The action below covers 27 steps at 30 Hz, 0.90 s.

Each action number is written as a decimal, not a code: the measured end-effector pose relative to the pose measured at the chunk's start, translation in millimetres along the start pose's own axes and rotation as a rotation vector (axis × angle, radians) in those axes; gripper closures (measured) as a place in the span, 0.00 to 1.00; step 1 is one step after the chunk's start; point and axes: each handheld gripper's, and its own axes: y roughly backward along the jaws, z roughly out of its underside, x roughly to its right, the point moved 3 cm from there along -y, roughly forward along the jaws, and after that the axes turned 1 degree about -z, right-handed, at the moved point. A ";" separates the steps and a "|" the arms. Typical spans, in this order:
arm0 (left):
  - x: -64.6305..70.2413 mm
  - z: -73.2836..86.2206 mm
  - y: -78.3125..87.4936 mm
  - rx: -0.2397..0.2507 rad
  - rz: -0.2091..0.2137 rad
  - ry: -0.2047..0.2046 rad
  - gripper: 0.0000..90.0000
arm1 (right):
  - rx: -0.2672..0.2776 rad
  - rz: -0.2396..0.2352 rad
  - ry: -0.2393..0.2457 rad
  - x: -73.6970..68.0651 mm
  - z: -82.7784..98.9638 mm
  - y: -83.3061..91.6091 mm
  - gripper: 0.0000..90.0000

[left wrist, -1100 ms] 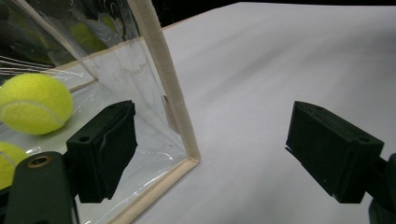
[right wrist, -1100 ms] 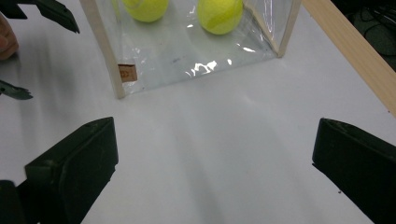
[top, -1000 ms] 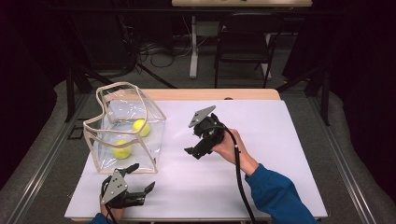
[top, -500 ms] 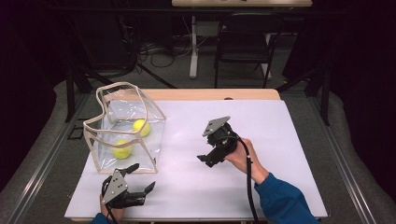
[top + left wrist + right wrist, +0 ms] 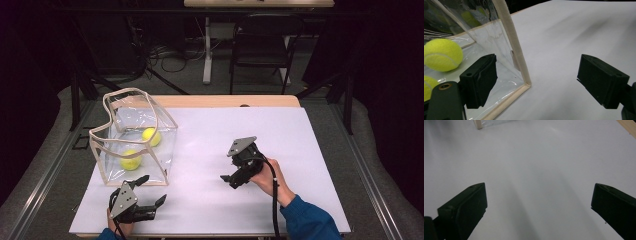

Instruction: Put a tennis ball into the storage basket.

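Both sets of fingers released, empty. Left gripper (image 5: pixel 150 192) by clear bag (image 5: pixel 135 135) corner; pinch the trim squarely, avoid nudging tennis balls (image 5: pixel 131 160). Right gripper (image 5: pixel 231 179) waits clear.

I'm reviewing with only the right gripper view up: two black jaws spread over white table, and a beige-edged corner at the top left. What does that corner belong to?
Observer: A clear bag with beige trim, standing open on the table's left part.
Operator: Anything inside it?
Observer: Two yellow tennis balls: one farther back, one nearer the person.
Operator: Where is the other gripper?
Observer: The left gripper sits at the bag's near corner, jaws open, one jaw in front of the clear wall. It holds nothing.
Operator: And mine?
Observer: The right gripper is open and empty, over bare table to the right of the bag.
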 end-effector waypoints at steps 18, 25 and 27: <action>-0.3 0.3 -0.2 -0.005 -0.001 -0.001 0.18 | 0.023 0.019 -0.054 -2.0 42.2 2.1 0.00; -0.4 0.4 -0.4 -0.003 -0.002 0.000 0.18 | 0.027 0.040 -0.075 -3.8 57.7 7.2 0.00; -0.6 0.3 -0.2 -0.004 -0.006 -0.002 0.18 | 0.032 0.042 -0.088 -3.9 62.8 9.1 0.00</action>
